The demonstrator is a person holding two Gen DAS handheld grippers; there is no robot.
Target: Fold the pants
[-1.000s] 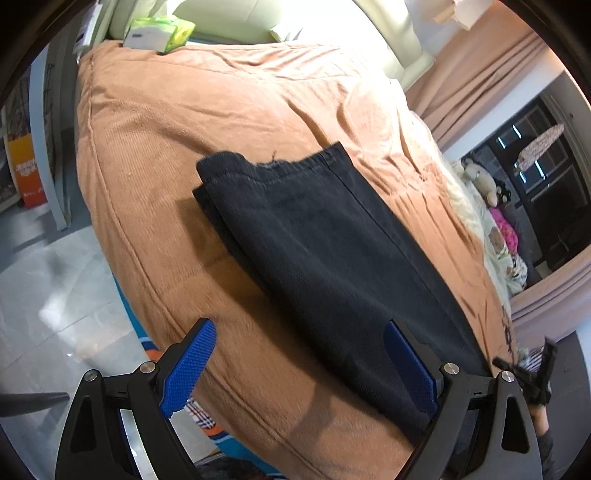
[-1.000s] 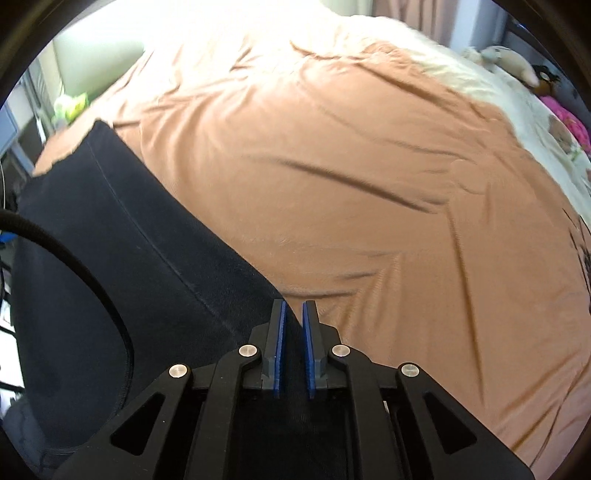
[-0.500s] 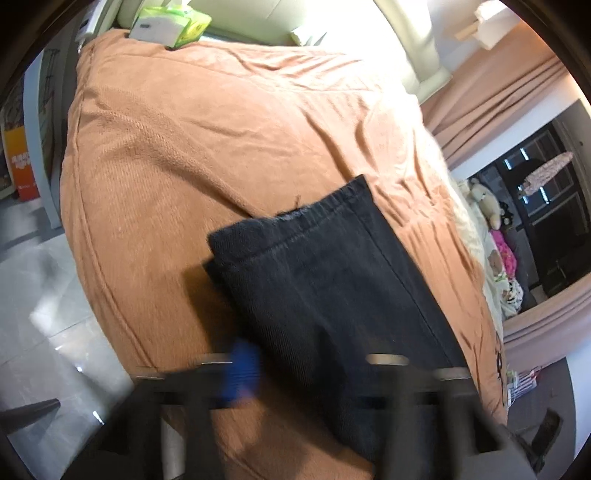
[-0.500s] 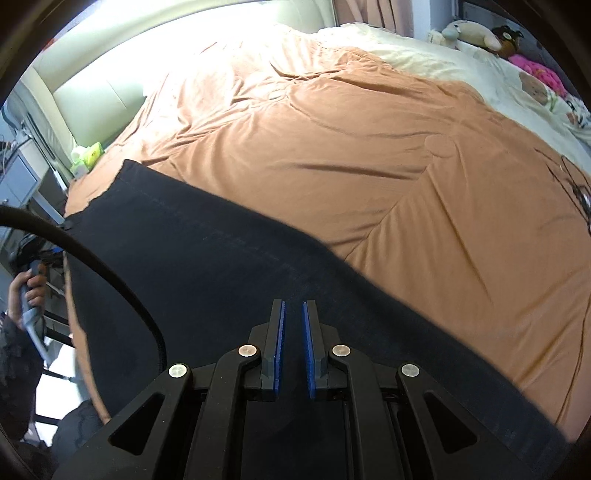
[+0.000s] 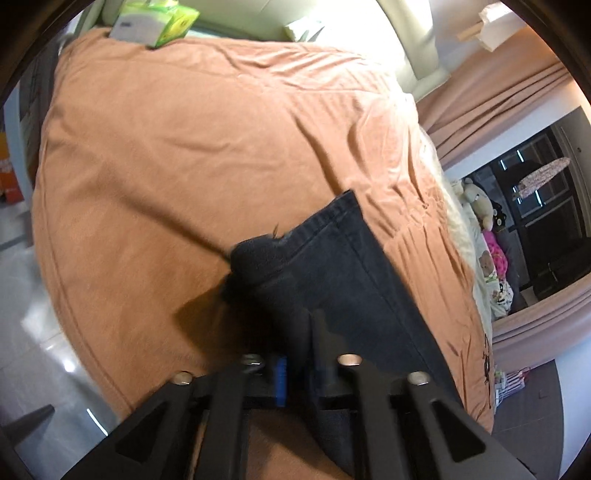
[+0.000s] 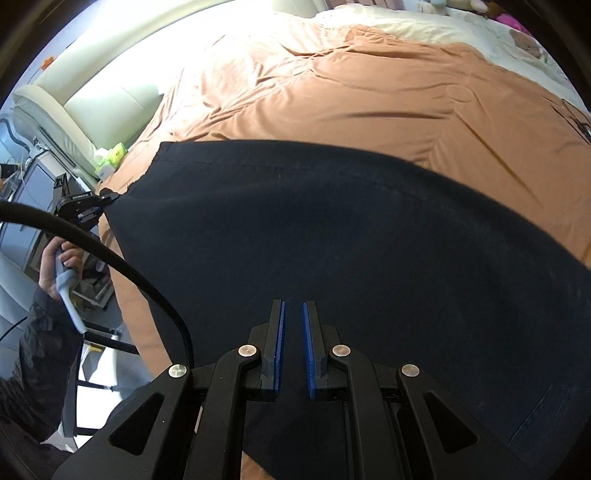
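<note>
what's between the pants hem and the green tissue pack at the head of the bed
Only bare orange bedspread, wrinkled, lies between the pants hem and the green tissue pack; the left wrist view shows it.

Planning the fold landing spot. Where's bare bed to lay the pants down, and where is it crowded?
Free: the wide stretch of orange bedspread between the dark pants and the green tissue pack at the headboard. Also, in the right wrist view, the bedspread beyond the pants' far edge, up to the cream blanket. Crowded: the stuffed toys along the far side.
</note>
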